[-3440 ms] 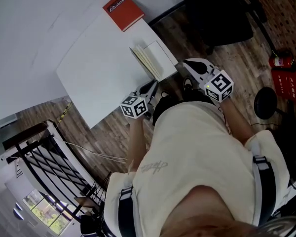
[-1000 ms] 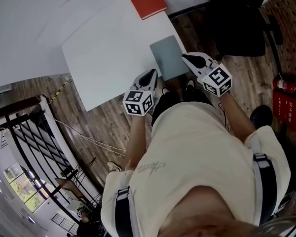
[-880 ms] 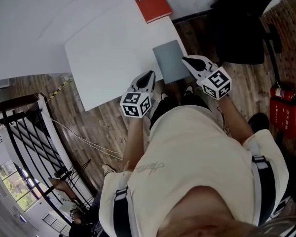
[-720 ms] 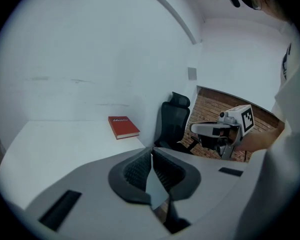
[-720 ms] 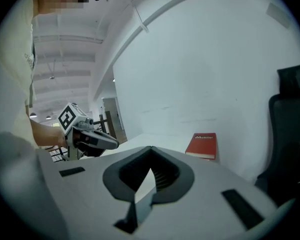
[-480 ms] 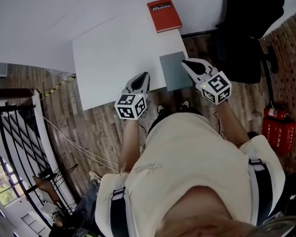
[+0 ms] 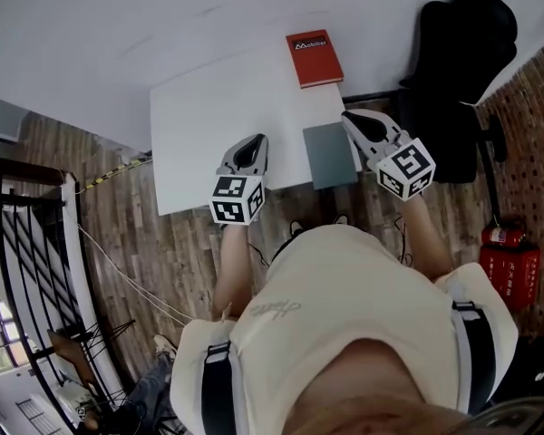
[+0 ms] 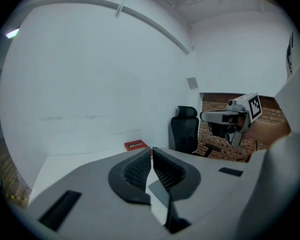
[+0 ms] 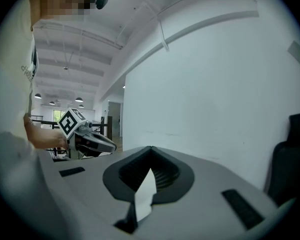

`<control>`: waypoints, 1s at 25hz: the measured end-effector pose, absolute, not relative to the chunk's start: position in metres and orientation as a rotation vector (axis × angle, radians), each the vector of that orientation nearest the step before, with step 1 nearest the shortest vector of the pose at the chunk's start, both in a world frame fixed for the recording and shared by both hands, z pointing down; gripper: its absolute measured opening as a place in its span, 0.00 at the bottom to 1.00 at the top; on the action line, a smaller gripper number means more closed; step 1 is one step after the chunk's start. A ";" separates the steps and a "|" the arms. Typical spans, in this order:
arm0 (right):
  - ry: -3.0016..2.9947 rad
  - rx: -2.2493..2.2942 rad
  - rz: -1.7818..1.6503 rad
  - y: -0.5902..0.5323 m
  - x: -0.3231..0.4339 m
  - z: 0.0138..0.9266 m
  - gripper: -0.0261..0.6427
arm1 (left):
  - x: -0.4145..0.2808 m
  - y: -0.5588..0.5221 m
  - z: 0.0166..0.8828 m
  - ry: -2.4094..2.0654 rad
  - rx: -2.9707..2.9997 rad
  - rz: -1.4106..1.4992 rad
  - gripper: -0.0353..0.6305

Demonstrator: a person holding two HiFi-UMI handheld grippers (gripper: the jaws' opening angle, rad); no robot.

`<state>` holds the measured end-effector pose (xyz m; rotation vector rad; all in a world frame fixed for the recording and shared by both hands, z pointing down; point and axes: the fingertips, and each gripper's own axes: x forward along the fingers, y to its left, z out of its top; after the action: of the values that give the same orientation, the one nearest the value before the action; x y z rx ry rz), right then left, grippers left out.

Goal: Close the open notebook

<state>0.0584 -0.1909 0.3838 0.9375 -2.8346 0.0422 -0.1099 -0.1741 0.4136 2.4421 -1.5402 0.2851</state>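
**A:** Starting from the left, what's the left gripper doing?

**B:** It hangs over the near edge of the white table. Its jaws are pressed together and there is nothing between them. Its own view looks across the tabletop rather than down at it, so I'd say it's held clear of the surface.

**A:** And the notebook?

**B:** It's further right, by the table's near right corner. It lies shut with its grey cover up, well short of the red book at the far edge. I can't tell whether it pokes out past the table edge.

**A:** Then the right gripper?

**B:** It's just beside the notebook's right side, with the black chair beyond it. Its jaws are also together and carry nothing. It doesn't seem to be touching the cover.

**A:** So the closing looks done. What would make a clean finish?

**B:** Check that the cover sits flat along its free edge. If it lifts, press straight down on that edge with closed jaws and avoid sliding sideways. The notebook is so near the corner that a push could send it onto the wooden floor. Otherwise keep both grippers clear of it.
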 end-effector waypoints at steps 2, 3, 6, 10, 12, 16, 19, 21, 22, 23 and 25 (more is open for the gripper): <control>-2.848 0.940 0.008 -0.194 0.057 0.374 0.05 | -0.113 -0.179 0.399 -1.560 2.464 0.268 0.09; -2.855 0.944 -0.012 -0.196 0.056 0.368 0.05 | -0.115 -0.182 0.390 -1.574 2.476 0.255 0.09; -2.868 0.960 -0.081 -0.201 0.053 0.352 0.05 | -0.121 -0.190 0.365 -1.613 2.502 0.200 0.09; -2.872 0.988 -0.145 -0.210 0.052 0.331 0.05 | -0.131 -0.203 0.341 -1.654 2.513 0.129 0.09; -2.878 0.982 -0.175 -0.216 0.051 0.324 0.05 | -0.137 -0.209 0.329 -1.681 2.519 0.100 0.09; -2.890 0.977 -0.205 -0.225 0.050 0.314 0.05 | -0.144 -0.219 0.308 -1.708 2.549 0.071 0.09; -2.927 0.997 -0.198 -0.229 0.051 0.299 0.05 | -0.149 -0.225 0.292 -1.737 2.568 0.052 0.10; -2.955 1.018 -0.188 -0.235 0.051 0.291 0.05 | -0.153 -0.229 0.286 -1.753 2.569 0.032 0.10; -2.959 1.032 -0.193 -0.237 0.051 0.288 0.05 | -0.155 -0.231 0.285 -1.765 2.568 0.026 0.10; -2.960 1.048 -0.200 -0.239 0.050 0.286 0.05 | -0.156 -0.232 0.285 -1.782 2.566 0.020 0.10; -2.968 1.078 -0.202 -0.240 0.050 0.283 0.05 | -0.160 -0.234 0.286 -1.830 2.556 0.009 0.09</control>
<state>0.0497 -0.2404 0.2829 1.0780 -2.9681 -0.2016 -0.1603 -0.2344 0.2855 2.5561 -1.8299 0.0092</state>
